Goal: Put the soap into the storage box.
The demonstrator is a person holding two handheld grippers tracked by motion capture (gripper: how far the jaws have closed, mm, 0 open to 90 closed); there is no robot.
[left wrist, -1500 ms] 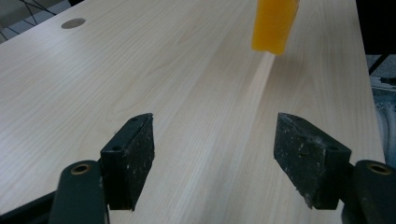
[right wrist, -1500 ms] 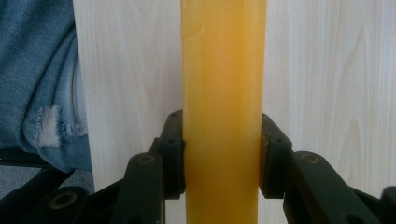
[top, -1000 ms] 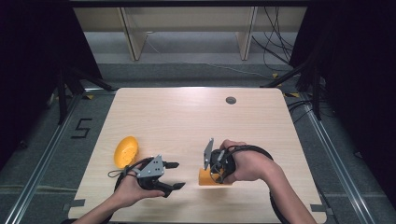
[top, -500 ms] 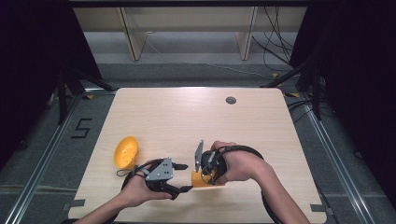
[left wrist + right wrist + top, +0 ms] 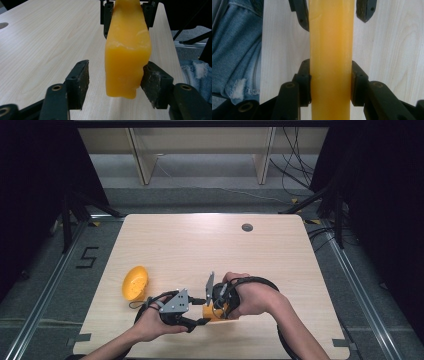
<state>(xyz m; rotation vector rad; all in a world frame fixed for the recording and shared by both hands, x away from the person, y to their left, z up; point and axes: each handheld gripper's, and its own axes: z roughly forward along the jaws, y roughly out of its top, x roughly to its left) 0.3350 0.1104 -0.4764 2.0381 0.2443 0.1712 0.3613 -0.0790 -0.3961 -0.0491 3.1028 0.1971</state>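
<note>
Orange block clamped in right hand-held gripper, between parted jaws of left hand-held gripper, one pad touching; yellow bowl on desk.

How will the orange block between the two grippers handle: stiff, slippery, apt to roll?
The orange block probably holds stiff: it spans both grippers without sagging. Its glossy, waxy skin may slip. Flat sides suggest it won't roll.
</note>
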